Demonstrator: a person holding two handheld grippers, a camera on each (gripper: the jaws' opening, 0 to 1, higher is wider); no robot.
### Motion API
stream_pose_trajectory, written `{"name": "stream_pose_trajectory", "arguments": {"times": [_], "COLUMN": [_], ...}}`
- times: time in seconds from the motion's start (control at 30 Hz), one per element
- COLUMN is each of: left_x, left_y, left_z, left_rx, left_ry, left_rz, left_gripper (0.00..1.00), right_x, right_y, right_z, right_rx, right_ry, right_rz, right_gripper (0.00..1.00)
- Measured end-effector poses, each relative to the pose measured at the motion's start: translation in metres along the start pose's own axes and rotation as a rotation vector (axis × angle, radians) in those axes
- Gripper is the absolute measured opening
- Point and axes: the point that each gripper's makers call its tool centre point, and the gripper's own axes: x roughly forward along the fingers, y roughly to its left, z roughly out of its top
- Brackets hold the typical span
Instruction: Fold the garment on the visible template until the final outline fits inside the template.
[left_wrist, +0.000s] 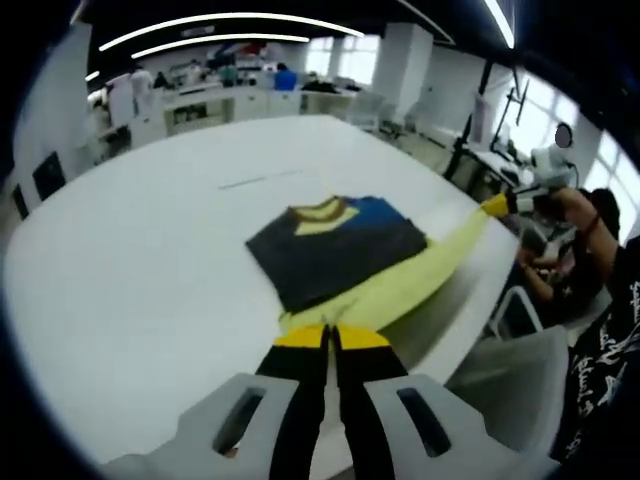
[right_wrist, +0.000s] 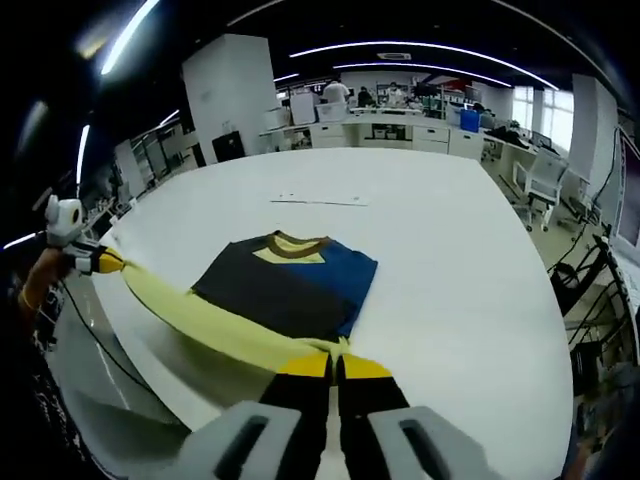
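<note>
Stretching a yellow sleeve taut off the edge of the white surface, left gripper and right gripper jaws closed on its ends; folded shirt lying mid-surface.

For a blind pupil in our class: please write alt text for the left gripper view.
A folded dark grey, blue and yellow garment lies on a large white table, its yellow part stretched taut between the left gripper, shut on the near end, and the right gripper at the far end.
</note>
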Motion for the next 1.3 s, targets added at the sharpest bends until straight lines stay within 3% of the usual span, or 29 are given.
{"name": "stream_pose_trajectory", "arguments": {"times": [0.57, 0.97, 1.3], "left_x": [0.027, 0.05, 0.071], "left_y": [0.033, 0.057, 0.082], "left_z": [0.049, 0.074, 0.088], "left_rx": [0.005, -0.013, -0.053], "left_ry": [-0.07, -0.12, -0.154], "left_rz": [0.037, 0.094, 0.148], "left_gripper": [0.0, 0.0, 0.0], "right_x": [0.032, 0.062, 0.089], "right_y": [-0.02, -0.033, -0.042], "right_z": [0.043, 0.069, 0.094], "right_rx": [-0.03, -0.05, -0.016], "right_ry": [-0.04, -0.058, -0.099], "right_rz": [-0.006, -0.017, -0.019], "right_gripper": [0.0, 0.0, 0.0]}}
